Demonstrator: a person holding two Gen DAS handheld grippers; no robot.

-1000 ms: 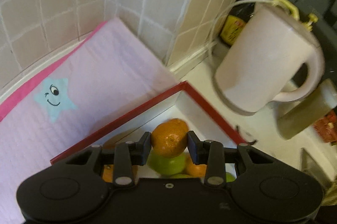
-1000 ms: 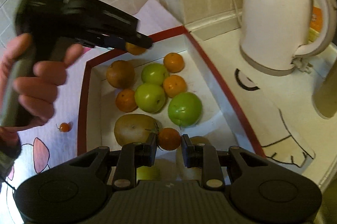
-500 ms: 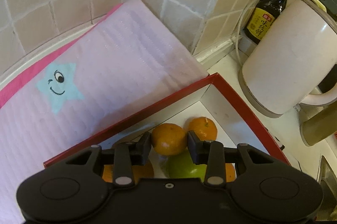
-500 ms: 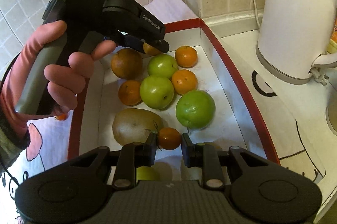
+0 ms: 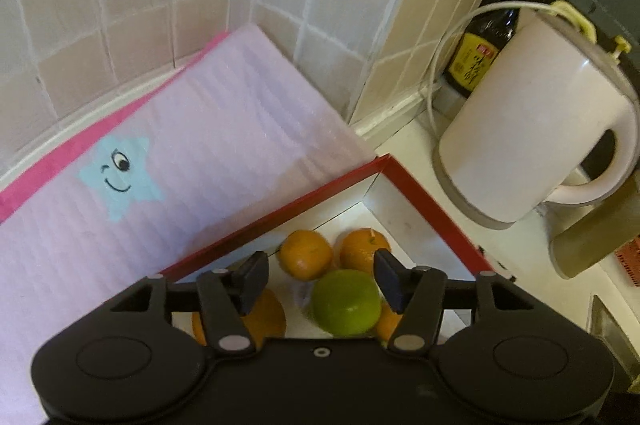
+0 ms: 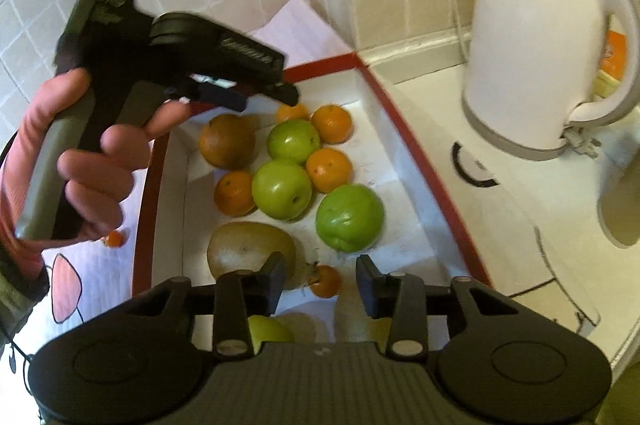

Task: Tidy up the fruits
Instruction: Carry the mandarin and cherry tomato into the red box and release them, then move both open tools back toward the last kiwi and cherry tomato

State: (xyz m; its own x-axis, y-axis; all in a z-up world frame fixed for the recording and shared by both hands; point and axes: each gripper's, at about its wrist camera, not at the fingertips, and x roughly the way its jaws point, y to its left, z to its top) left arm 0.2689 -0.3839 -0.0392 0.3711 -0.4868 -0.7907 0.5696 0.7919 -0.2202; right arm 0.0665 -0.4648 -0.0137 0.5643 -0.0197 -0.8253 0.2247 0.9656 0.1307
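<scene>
A white tray with a red rim (image 6: 416,161) holds green apples (image 6: 281,189), mandarins (image 6: 329,169) and brown fruit (image 6: 227,141). My left gripper (image 5: 322,279) hangs over the tray's far corner with its jaws opening and nothing pressed between them. A mandarin (image 5: 306,253) lies just below and beyond the fingertips, beside another mandarin (image 5: 364,251) and a green apple (image 5: 346,301). In the right wrist view a hand holds the left gripper (image 6: 260,97). My right gripper (image 6: 322,283) is opening at the tray's near end, and a small orange tomato (image 6: 325,280) sits loose between its pads.
A white kettle (image 6: 540,65) stands right of the tray, with a dark sauce bottle (image 5: 484,53) behind it against the tiled wall. A pink mat (image 5: 160,153) lies left of the tray, and another small tomato (image 6: 114,239) rests on it.
Both grippers went from shut to open. The left let go of the mandarin, which now lies in the tray's far corner. The right let go of the small tomato.
</scene>
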